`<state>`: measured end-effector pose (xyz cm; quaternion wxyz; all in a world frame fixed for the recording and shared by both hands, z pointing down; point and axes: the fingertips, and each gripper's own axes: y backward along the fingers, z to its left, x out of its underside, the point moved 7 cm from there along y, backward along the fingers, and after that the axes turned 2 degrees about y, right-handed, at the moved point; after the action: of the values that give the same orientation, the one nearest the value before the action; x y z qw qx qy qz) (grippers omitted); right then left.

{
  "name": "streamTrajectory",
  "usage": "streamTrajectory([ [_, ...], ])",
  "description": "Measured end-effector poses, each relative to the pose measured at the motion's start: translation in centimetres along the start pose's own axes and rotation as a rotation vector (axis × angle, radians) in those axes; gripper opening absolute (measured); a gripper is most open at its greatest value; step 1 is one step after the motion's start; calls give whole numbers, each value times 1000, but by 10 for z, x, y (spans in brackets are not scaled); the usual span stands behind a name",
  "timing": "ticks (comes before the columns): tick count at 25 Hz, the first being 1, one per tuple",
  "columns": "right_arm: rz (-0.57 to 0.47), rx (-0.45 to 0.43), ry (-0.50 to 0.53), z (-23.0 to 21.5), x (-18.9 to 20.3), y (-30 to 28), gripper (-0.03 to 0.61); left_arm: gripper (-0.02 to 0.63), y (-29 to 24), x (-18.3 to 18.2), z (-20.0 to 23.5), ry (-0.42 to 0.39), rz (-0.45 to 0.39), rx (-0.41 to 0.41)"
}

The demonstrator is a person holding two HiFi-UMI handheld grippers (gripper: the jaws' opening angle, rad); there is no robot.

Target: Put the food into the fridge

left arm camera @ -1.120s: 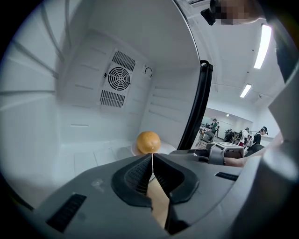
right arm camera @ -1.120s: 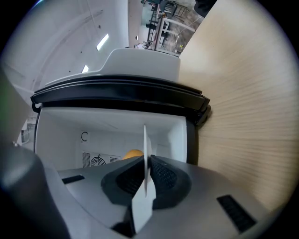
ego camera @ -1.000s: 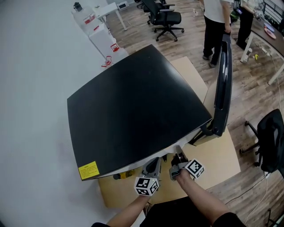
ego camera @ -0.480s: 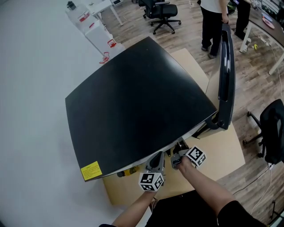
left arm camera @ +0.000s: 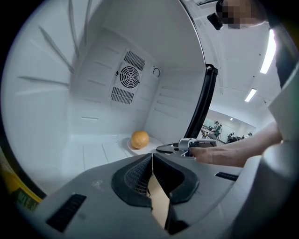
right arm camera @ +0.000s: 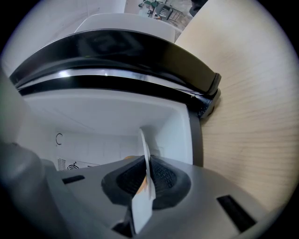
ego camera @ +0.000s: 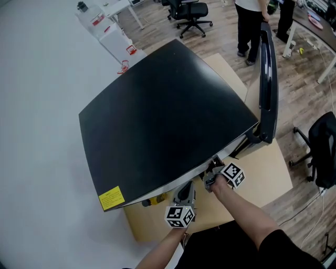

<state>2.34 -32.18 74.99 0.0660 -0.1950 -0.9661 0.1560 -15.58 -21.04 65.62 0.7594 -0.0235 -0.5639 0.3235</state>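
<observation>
The right hand-held gripper (ego camera: 212,172) had moved farther into the fridge (ego camera: 157,115). It was clamped on the white plate (left arm camera: 154,142) with 1 round orange food (left arm camera: 139,139) inside the fridge. The left hand-held gripper (left arm camera: 152,157) was closed and empty.

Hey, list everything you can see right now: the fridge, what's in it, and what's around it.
fridge: one, black outside, white inside, door open.
board: one, tan, under the fridge.
round food: one, orange, on the plate.
plate: one, white, low inside the fridge.
sticker: one, yellow, fridge top's near corner.
office chairs: at least two, black, beyond and right.
people: two, standing beyond the door.
left gripper: grey, shut, empty.
right gripper: grey, shut on the plate's rim.
</observation>
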Motion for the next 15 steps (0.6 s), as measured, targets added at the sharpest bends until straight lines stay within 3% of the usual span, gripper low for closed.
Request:
streamTrajectory([
  [11,-52,112,-56,9,-4,-11,88,17,32,20,1,55,40,-38],
  [15,-34,108,46,23,-8,-11,224,17,40,20,3,50,36,-58],
])
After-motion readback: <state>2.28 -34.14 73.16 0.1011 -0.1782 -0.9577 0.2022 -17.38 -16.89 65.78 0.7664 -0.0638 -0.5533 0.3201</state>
